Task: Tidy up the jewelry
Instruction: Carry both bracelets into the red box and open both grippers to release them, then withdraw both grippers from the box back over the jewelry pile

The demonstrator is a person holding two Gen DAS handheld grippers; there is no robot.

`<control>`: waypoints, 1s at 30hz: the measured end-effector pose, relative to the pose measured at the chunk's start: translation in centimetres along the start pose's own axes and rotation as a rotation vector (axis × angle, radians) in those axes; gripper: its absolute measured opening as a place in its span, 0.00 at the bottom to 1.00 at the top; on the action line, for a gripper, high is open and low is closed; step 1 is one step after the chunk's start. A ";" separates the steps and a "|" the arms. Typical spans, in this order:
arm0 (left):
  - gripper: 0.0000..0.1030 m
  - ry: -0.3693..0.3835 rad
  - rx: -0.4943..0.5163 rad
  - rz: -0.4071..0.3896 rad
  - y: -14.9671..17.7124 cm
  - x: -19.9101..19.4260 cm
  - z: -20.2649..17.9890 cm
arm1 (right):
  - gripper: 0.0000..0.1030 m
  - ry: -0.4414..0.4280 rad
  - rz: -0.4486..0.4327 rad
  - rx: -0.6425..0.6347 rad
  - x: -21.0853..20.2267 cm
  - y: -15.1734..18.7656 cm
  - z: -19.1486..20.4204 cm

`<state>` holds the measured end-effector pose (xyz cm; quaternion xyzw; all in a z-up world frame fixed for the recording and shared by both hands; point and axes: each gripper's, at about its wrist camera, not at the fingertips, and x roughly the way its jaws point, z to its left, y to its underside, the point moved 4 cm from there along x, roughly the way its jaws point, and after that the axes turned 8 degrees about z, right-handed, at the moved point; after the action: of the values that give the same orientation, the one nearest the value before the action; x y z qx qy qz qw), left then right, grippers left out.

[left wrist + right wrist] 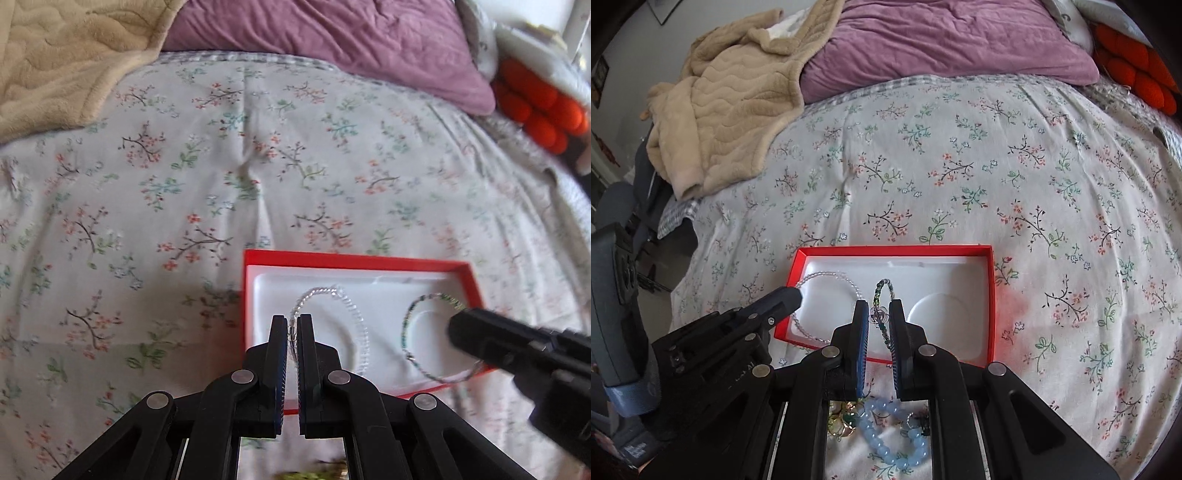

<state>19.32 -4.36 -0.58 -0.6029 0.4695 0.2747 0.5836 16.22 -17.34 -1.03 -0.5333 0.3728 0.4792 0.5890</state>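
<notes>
A red box with a white insert (424, 266) (991, 295) lies on the floral bed sheet. My left gripper (294, 320) is shut on a clear beaded bracelet (360, 325) (827, 275) that lies in the box's left part. My right gripper (878, 305) is shut on a green beaded bracelet (884, 290) (413, 314) over the box's middle; it enters the left wrist view from the right (465, 332). A light blue bead bracelet (897, 439) and gold-green jewelry (844, 421) lie on the sheet under the right gripper.
A beige blanket (731, 107) and a purple pillow (945, 40) lie at the bed's far end. An orange knitted cushion (1137, 74) sits at the far right. The bed's left edge drops off past the box (676, 229).
</notes>
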 end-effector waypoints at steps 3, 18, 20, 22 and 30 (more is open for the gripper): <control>0.00 -0.028 0.016 -0.002 0.0 0.2 0.2 | 0.12 0.043 -0.003 0.000 0.2 -0.3 -0.9; 0.15 -0.125 0.130 -0.005 0.7 0.3 -1.4 | 0.13 0.131 0.033 -0.002 0.3 0.2 -3.3; 0.22 -0.136 0.143 -0.002 1.0 0.0 -1.6 | 0.19 0.132 0.035 -0.006 -0.2 0.3 -3.3; 0.30 -0.136 0.155 -0.005 1.4 -0.6 -1.7 | 0.35 0.131 0.035 -0.006 -0.6 0.5 -3.5; 0.65 -0.142 0.164 -0.002 3.1 -2.6 -1.9 | 0.49 0.146 0.033 -0.010 -3.0 2.0 -3.9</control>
<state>15.14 -5.14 0.66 -0.5325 0.4474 0.2767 0.6631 13.81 -21.78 0.72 -0.5638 0.4210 0.4504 0.5496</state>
